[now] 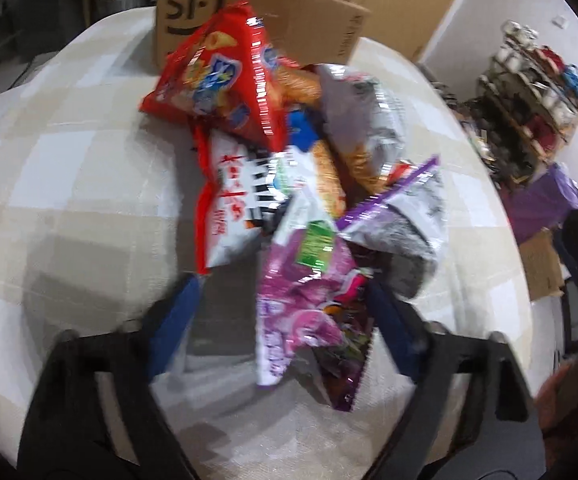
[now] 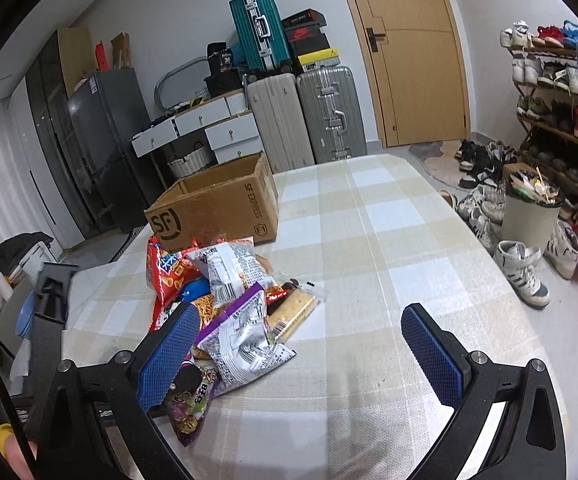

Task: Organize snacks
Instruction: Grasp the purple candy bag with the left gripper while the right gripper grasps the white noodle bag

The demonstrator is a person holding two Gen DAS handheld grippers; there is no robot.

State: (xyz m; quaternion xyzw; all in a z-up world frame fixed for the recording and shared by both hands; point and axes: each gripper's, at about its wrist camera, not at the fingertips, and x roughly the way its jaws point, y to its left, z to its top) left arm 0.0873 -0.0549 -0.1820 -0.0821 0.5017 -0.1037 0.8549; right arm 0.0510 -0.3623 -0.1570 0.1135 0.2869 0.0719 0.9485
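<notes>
The checked tabletop (image 2: 389,248) spreads ahead of both tools and carries everything the task concerns. At its far side, beyond the right tool (image 2: 301,354) and off to that tool's left, stands an open cardboard box (image 2: 217,204) with "SF" printed on it; in the left wrist view the same box sits straight ahead of the left tool (image 1: 285,316), behind the heap. The pile of snacks (image 2: 225,304) lies between the box and the tools, its near edge reaching the left finger of the right tool, whose blue pad (image 2: 169,354) overlaps it in the picture.

At the far end of the pile, nearest the box, a red chip bag (image 1: 221,76) lies tilted on top of the others. Closer to the left tool and slightly to its left is a red and white bag (image 1: 225,200). A silver bag with a purple strip (image 1: 401,216) lies ahead and to that tool's right. Nearest of all, a purple candy bag (image 1: 309,312) sits between the left tool's two fingers, though the blur leaves it unclear whether either finger touches it.

Both tools have their fingers spread wide apart, holding nothing. The right tool hovers over bare cloth to the right of the pile.
</notes>
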